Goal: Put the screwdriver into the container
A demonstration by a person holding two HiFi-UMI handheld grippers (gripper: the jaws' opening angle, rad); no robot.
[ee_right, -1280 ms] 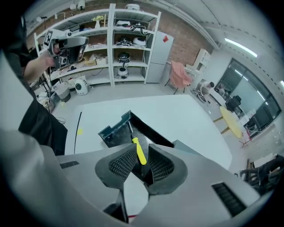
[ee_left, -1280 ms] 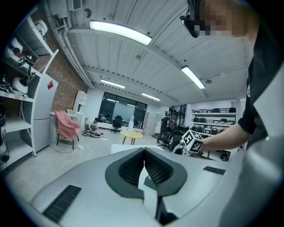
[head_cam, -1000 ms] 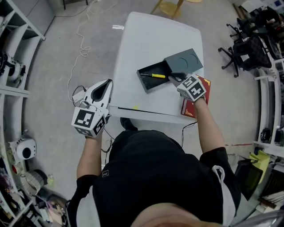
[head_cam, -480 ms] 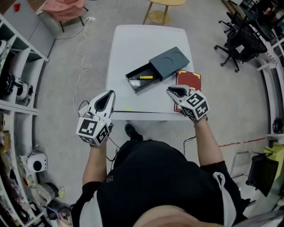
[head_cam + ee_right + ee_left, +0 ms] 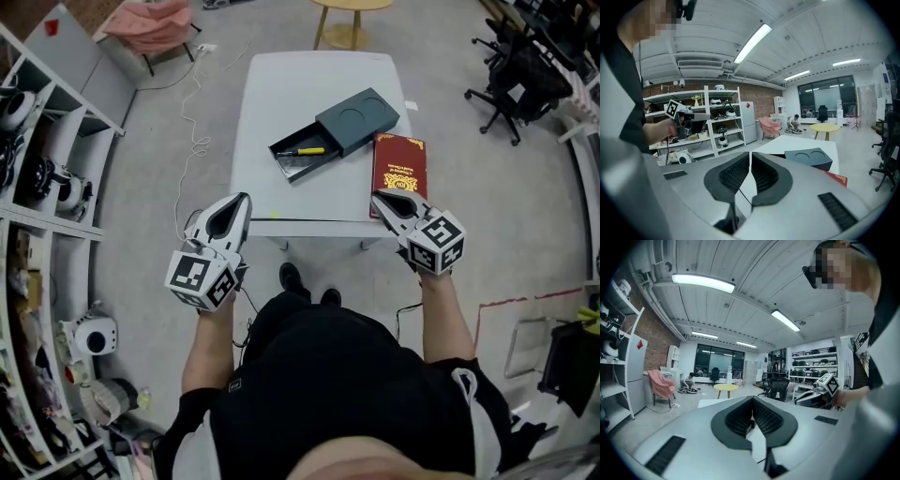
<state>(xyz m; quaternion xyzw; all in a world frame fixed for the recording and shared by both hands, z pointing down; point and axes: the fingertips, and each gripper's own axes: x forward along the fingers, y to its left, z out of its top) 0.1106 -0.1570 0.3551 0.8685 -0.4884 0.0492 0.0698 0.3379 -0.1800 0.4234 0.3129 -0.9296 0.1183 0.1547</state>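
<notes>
Left tongs (image 5: 241,201) and right tongs (image 5: 380,197) closed on nothing near the tabletop (image 5: 281,94) edge; screwdriver (image 5: 305,151) lies in the open container (image 5: 352,120), so a bump could jolt it out.

A red book (image 5: 399,166) is lying at the white worktop's (image 5: 281,94) right front corner. Beyond are standing a yellow table (image 5: 725,387) and a pink chair (image 5: 150,23).

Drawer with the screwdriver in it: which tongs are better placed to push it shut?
Probably the left tongs: shut, empty, nearest the open end of the drawer. The right tongs hover over the red book.
</notes>
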